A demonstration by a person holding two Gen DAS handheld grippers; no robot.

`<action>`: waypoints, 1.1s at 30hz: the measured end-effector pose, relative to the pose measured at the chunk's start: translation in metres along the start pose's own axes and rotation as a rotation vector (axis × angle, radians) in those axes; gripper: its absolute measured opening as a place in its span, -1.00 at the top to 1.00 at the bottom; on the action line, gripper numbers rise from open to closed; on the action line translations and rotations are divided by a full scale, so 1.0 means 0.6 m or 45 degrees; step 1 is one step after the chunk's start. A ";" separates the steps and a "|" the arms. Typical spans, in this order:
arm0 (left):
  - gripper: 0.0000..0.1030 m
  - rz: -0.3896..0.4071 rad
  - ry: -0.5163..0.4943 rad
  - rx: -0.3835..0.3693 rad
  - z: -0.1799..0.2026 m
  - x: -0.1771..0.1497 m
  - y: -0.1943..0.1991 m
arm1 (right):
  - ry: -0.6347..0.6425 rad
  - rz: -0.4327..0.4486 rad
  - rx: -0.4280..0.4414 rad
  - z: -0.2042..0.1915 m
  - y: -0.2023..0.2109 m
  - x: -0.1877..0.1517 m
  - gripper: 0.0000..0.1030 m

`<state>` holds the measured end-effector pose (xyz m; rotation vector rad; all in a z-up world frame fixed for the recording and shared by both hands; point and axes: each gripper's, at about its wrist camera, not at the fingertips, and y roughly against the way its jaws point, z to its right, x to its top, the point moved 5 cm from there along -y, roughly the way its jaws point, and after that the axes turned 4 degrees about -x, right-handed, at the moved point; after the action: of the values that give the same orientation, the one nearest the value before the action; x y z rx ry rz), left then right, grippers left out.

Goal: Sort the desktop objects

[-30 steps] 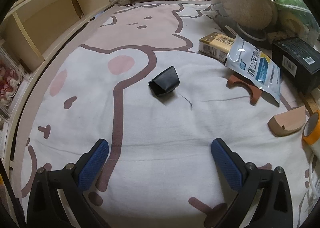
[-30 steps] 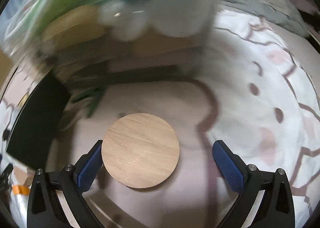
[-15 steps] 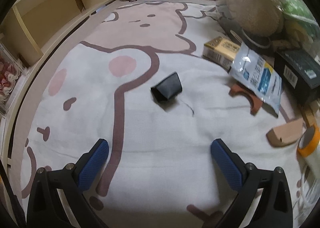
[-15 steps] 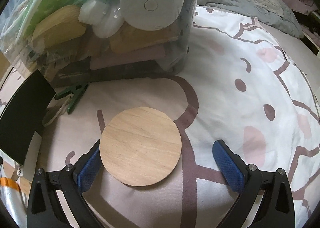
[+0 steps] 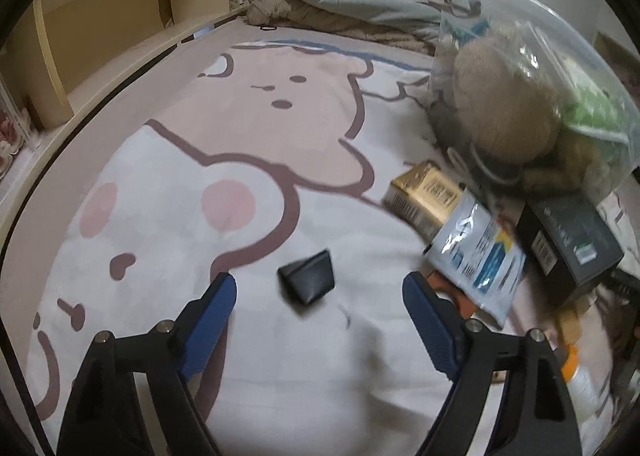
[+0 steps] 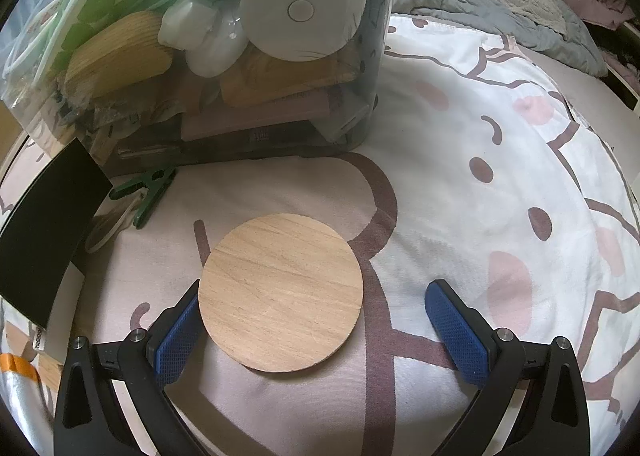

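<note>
A small black folded pouch (image 5: 307,282) lies on the cartoon-print bed sheet (image 5: 160,215). My left gripper (image 5: 320,288) hovers over it; its jaws are closing, the pouch shows between the blue fingertips (image 5: 218,296), and neither pad touches it. In the right wrist view a round wooden disc (image 6: 280,292) lies flat on the sheet. My right gripper (image 6: 314,294) is open around it, with the left pad (image 6: 180,332) at the disc's edge and the right pad well clear.
A clear plastic bag (image 6: 200,35) stuffed with items stands behind the disc, with a green clip (image 6: 148,191) and a black box (image 6: 44,232) to its left. Right of the pouch lie a yellow carton (image 5: 428,195), a blue-white sachet (image 5: 480,256) and a black box (image 5: 568,244). A wooden shelf (image 5: 120,15) runs along the left.
The left gripper's jaws have narrowed and its view has tilted up, so the black pouch now sits between the fingertips. The right view has gone from blurred to steady over the disc.
</note>
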<state>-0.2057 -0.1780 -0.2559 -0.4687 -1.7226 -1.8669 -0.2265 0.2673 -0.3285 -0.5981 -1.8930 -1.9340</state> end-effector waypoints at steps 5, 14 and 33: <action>-0.01 -0.056 0.012 0.028 0.003 0.005 -0.021 | -0.001 0.001 0.003 -0.005 -0.003 0.000 -1.00; 0.42 -0.108 -0.006 0.047 0.002 -0.014 -0.033 | -0.005 -0.002 0.011 -0.017 -0.007 0.025 -1.00; 0.44 -0.218 -0.363 -0.228 0.099 -0.092 0.009 | 0.004 -0.004 0.001 -0.020 -0.016 0.030 -1.00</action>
<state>-0.1658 -0.1109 -0.2776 -0.7065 -1.8315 -2.1755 -0.2474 0.2562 -0.3270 -0.5920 -1.8937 -1.9349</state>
